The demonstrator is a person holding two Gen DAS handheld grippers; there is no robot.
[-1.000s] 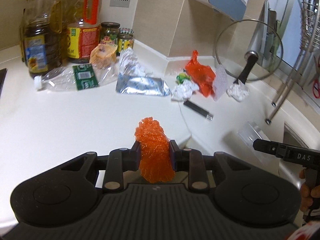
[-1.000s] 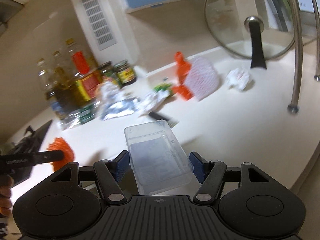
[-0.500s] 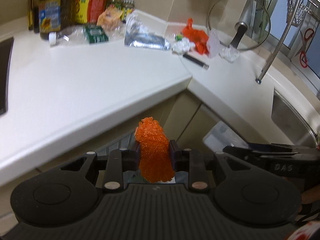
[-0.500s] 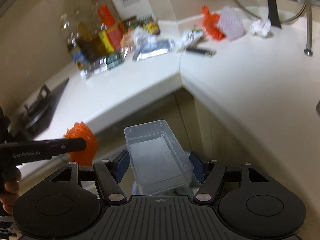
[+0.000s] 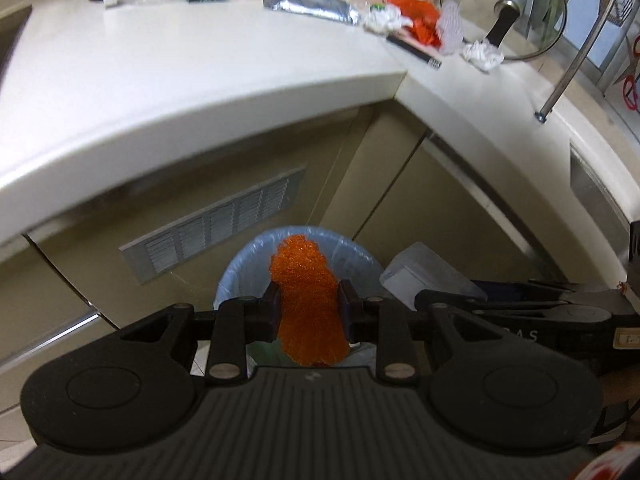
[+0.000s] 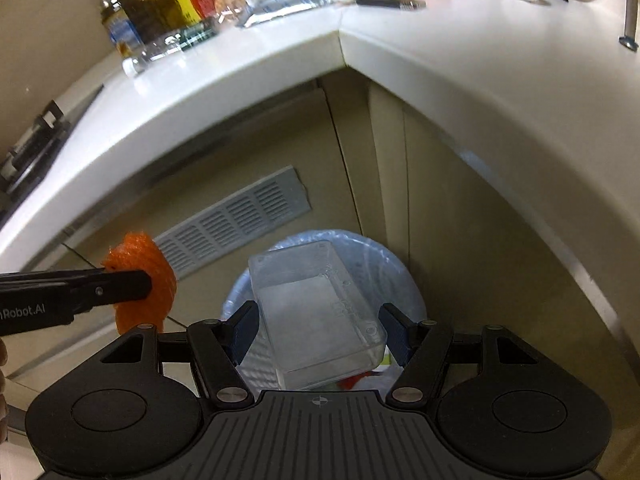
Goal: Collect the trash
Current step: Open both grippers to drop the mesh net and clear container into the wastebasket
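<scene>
Orange mesh wad [image 5: 308, 300] is clenched in the left tongs [image 5: 308, 312]; a clear plastic box [image 6: 316, 312] is gripped by the right tongs [image 6: 320, 332]. Both are held over the blue-lined bin [image 6: 400, 280], presumably for dropping. More litter is seen on the tabletop [image 5: 200, 60].

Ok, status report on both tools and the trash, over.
Left tool shut on orange mesh scrap. Right tool shut on clear plastic box. Both above blue-lined trash bin; nothing in the way.
</scene>
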